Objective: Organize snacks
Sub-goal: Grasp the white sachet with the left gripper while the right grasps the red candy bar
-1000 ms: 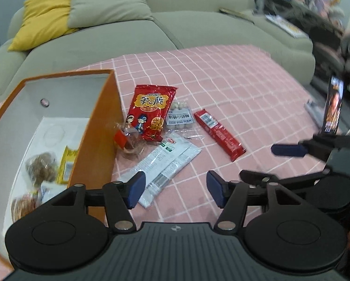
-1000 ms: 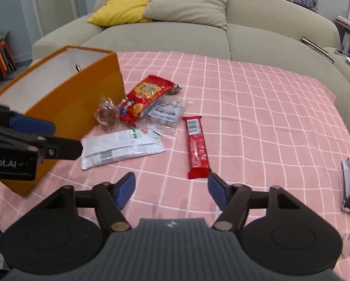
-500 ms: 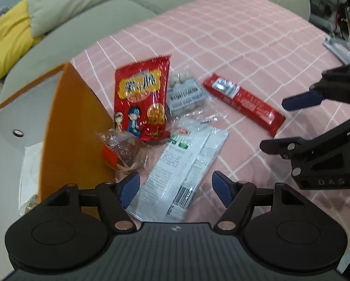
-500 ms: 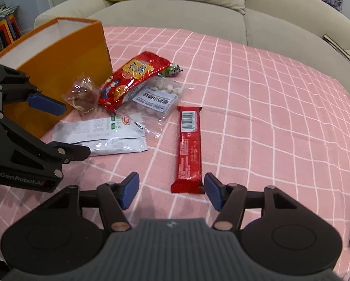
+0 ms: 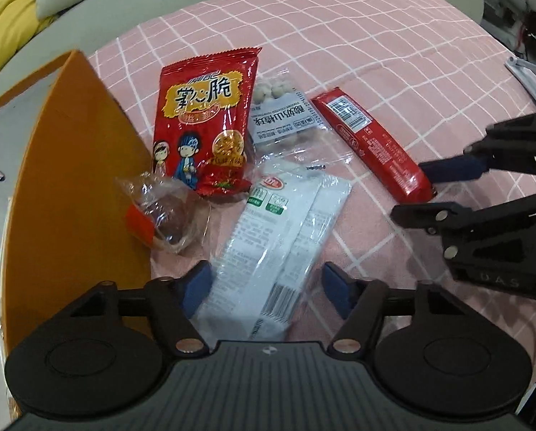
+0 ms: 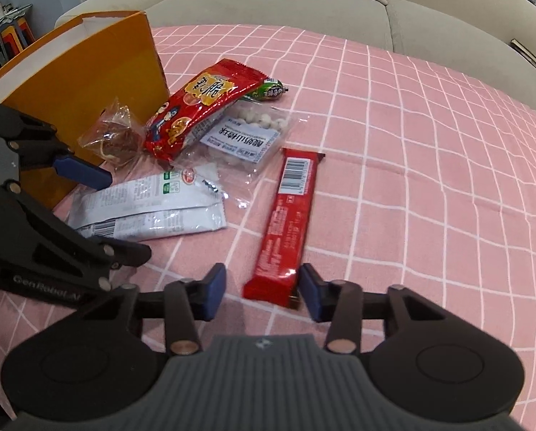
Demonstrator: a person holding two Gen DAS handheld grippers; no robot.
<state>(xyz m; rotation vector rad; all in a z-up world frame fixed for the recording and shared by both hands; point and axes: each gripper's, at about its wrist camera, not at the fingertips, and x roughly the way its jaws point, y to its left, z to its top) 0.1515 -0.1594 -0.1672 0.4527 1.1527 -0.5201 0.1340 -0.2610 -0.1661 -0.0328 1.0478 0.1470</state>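
snacks (image 6: 210, 133) | pink checked cloth (image 6: 411, 143) | sofa (image 6: 339, 3) behind | both tongs closing, nothing pinched

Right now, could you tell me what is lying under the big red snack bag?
The red snack bag overlaps a clear pouch of white balls and a green candy; anything beneath it is hidden.

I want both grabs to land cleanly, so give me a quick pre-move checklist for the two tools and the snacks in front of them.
1. Left tool straddles the white packet, jaws closing: ok.
2. Right tool straddles the red bar's near end, jaws closing: ok.
3. Pads pressing either snack: not ok, gaps show.
4. White packet free of the clear bag: cannot tell, edges overlap.
5. Orange box open for drop-off: ok.
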